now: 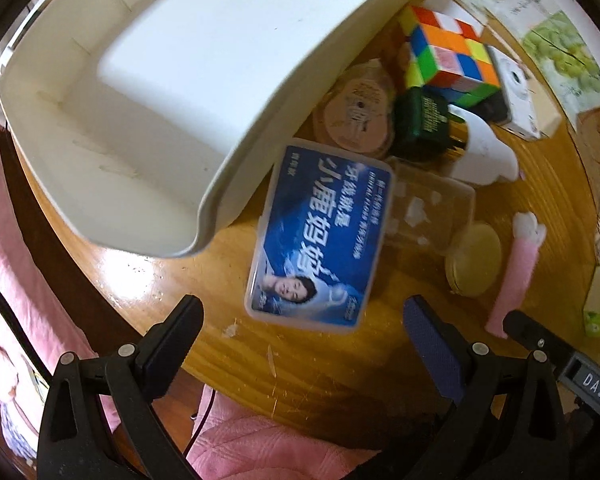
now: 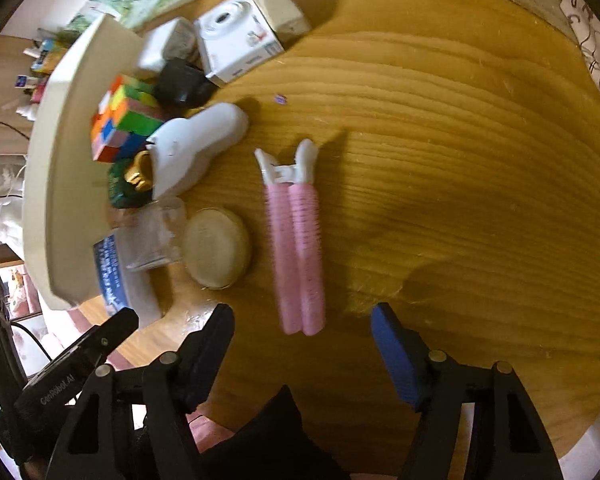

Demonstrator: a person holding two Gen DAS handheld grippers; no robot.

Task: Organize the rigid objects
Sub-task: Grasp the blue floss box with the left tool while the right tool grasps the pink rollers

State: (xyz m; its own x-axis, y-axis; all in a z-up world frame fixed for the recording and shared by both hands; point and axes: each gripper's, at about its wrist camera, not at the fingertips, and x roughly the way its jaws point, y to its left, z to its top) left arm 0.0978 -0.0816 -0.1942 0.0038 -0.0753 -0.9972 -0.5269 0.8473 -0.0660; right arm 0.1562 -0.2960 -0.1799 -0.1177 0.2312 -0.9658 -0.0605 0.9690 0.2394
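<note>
From the left wrist we look steeply down near the wooden table (image 1: 332, 376) edge, facing the white bin (image 1: 148, 92) and blue box (image 1: 320, 240). Our right wrist view sits close above the table's open middle. Both views share the Rubik's cube (image 2: 120, 120) and pink clip (image 2: 296, 236).

Glossy wooden table (image 2: 440, 160), pink bedding (image 1: 4, 208)

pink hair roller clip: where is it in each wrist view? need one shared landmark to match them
Left wrist: the pink hair roller clip is at the right edge, lying on the wooden table, right of the round yellow tin.
Right wrist: centre of the picture, just ahead of the open right gripper.
Shared landmark: the round yellow tin, directly beside the clip in both views.
</note>
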